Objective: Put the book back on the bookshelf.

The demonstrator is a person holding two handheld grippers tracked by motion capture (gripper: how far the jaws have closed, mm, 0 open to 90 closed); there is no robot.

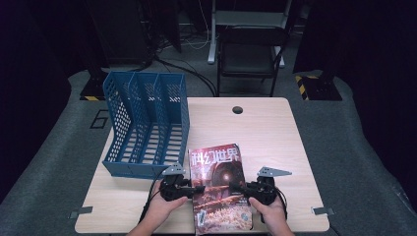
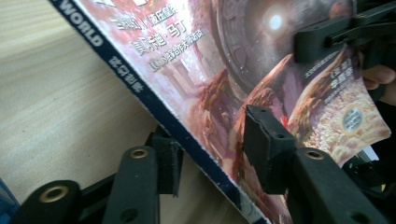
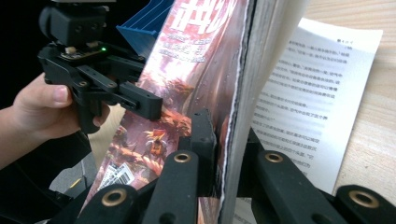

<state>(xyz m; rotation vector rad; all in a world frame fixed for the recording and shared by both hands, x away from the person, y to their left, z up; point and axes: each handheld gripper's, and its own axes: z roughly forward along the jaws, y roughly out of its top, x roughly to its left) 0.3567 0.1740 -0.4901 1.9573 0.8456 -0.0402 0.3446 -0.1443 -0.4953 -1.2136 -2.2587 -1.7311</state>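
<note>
Magazine (image 1: 219, 184) near front edge of tabletop (image 1: 275, 132), just right of blue file rack (image 1: 145, 123), gripped at both side edges. Right hand-held gripper (image 1: 242, 188) clamped tight on cover and top pages, page below lying loose. Left hand-held gripper (image 1: 195, 189) astride spine edge, jaws part closed, pads near or on cover.

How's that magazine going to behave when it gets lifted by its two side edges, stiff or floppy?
Probably floppy: in the right gripper view the magazine already has loose pages fanning from the bundle. The glossy cover looks slippery, so it might slide in the left claw. The bound spine should keep that edge stiffer.
</note>
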